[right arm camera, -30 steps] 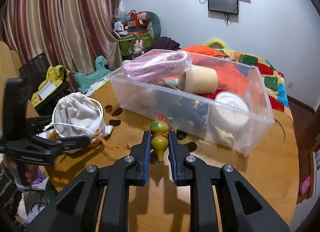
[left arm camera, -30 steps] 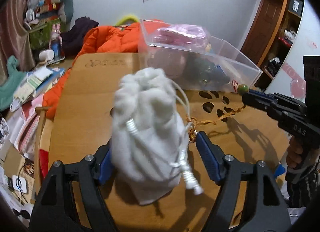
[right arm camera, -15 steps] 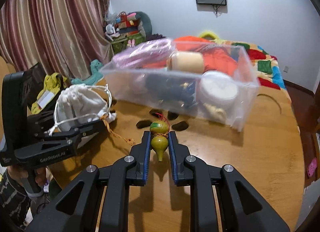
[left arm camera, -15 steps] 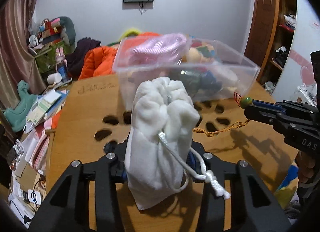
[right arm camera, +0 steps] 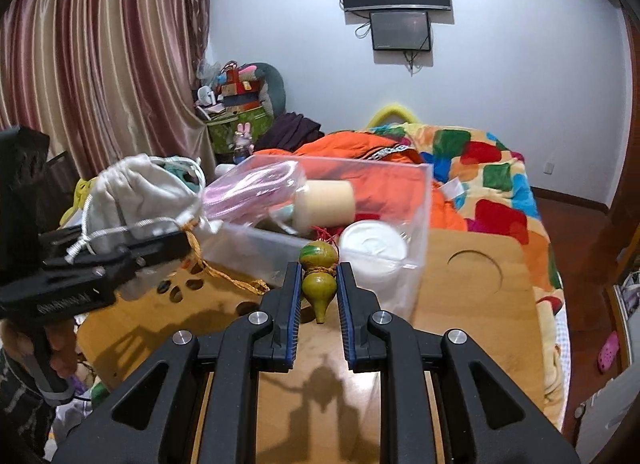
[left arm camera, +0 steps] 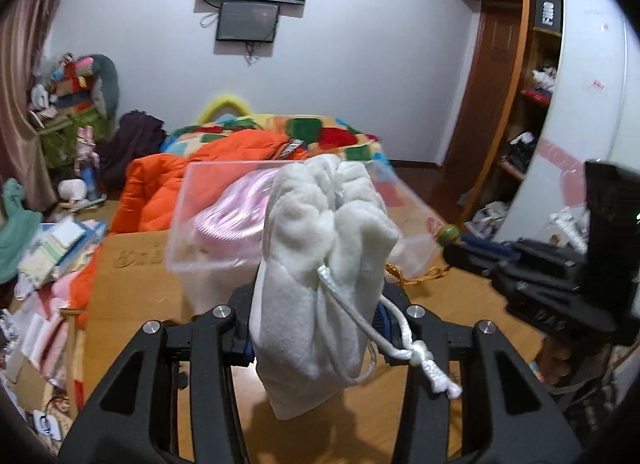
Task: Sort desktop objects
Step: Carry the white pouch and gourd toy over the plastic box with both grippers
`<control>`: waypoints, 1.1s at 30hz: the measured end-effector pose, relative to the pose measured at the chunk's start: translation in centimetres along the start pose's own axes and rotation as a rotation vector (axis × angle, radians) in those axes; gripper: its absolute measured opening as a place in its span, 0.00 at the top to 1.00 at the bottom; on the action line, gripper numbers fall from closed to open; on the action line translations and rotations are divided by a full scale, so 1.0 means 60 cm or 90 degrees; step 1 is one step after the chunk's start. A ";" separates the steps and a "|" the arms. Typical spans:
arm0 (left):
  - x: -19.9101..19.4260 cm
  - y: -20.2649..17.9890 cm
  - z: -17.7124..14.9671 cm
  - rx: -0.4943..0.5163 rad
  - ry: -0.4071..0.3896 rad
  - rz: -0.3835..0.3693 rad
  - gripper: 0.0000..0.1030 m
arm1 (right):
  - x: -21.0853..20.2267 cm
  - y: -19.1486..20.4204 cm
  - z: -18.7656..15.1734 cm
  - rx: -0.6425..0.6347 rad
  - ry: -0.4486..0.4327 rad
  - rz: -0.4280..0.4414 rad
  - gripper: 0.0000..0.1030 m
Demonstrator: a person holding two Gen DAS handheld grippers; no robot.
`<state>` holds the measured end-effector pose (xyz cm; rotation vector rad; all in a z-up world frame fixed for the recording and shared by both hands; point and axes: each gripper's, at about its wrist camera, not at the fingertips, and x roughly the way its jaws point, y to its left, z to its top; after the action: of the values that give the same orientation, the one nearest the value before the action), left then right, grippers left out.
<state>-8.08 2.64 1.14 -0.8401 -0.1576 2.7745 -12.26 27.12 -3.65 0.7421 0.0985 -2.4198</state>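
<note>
A white drawstring pouch (left arm camera: 320, 264) hangs above the wooden table (left arm camera: 132, 264), and my left gripper (left arm camera: 316, 324) is shut on its lower part. The pouch hides the blue pads. In the right wrist view the pouch (right arm camera: 136, 192) and left gripper (right arm camera: 160, 240) sit at the left, in front of the clear plastic box (right arm camera: 424, 200). My right gripper (right arm camera: 319, 288) is shut on a small green gourd charm (right arm camera: 319, 284), held just in front of the box. An orange braided cord (right arm camera: 224, 276) trails from near the pouch toward the charm. The box (left arm camera: 180, 224) holds a pink coil, a beige cylinder and a white tub.
The table (right arm camera: 480, 304) has paw-shaped cutouts (right arm camera: 188, 288) and a round recess (right arm camera: 476, 276). A bed with a colourful quilt (right arm camera: 480, 168) and an orange jacket (left arm camera: 160, 184) lies behind. Books and clothes (left arm camera: 48, 256) pile up off the left edge.
The left jaws closed on the pouch and lifted it off the table toward the box. The right gripper, still holding the gourd, rose and came closer to the box.
</note>
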 end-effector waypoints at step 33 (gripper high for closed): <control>0.169 -0.036 0.073 0.050 0.014 -0.009 0.58 | 0.153 -0.056 0.071 -0.027 0.042 -0.039 0.85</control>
<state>-18.28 7.19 -0.26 -0.8463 -0.0491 2.7381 -22.35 24.04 -5.29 0.8109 0.2004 -2.4427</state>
